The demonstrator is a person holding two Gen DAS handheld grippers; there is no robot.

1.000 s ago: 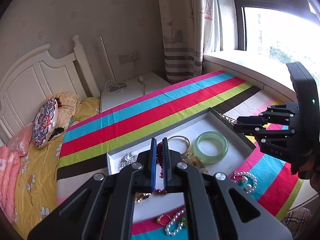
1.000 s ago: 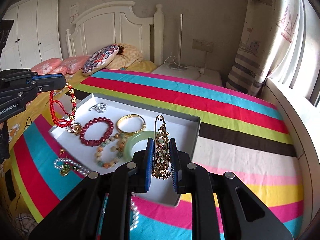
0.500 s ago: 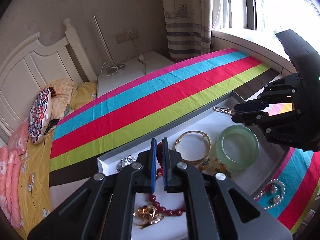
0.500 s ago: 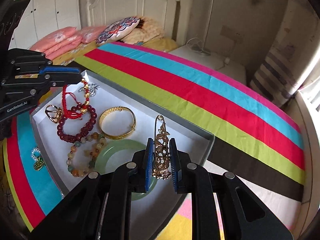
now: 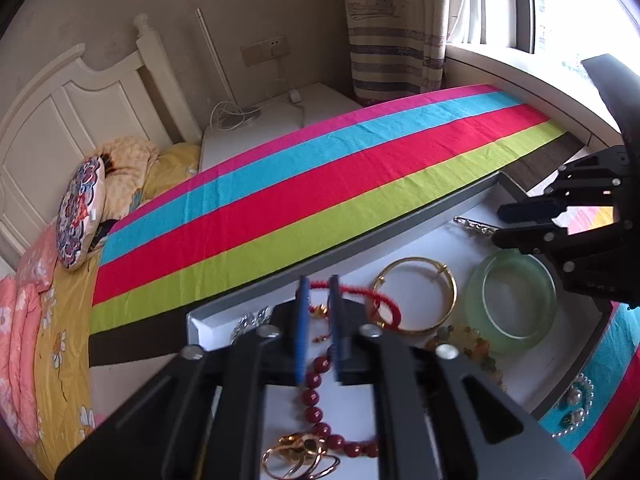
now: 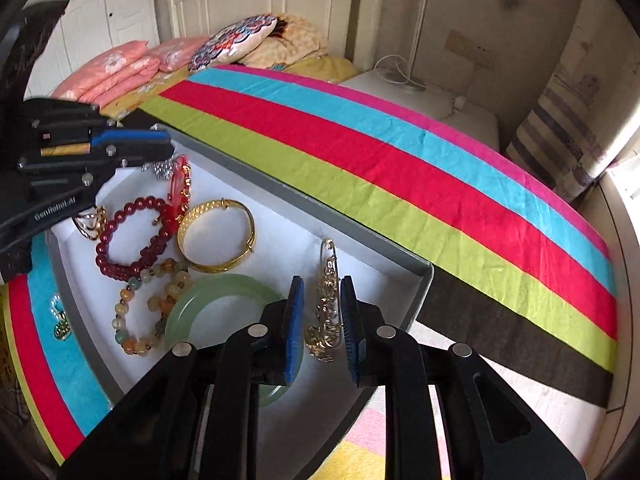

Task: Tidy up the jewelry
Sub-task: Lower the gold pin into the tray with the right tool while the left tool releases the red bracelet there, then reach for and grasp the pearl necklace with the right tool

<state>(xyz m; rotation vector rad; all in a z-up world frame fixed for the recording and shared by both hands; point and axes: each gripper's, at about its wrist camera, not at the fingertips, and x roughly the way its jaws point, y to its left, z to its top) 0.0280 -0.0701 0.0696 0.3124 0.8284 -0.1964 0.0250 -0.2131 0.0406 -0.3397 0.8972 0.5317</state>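
Gold filigree, the brooch (image 6: 326, 300) lies in the tray (image 6: 416, 292) by its right corner, between the right gripper's (image 6: 320, 320) jaws, which have just been parting and no longer pinch it. It looks light, stiff and snaggy; its pin bar seems the safest hold. The left gripper (image 5: 318, 320), jaws likewise just parted, stands over the limp red cord bracelet (image 5: 372, 300) near the tray's far edge.
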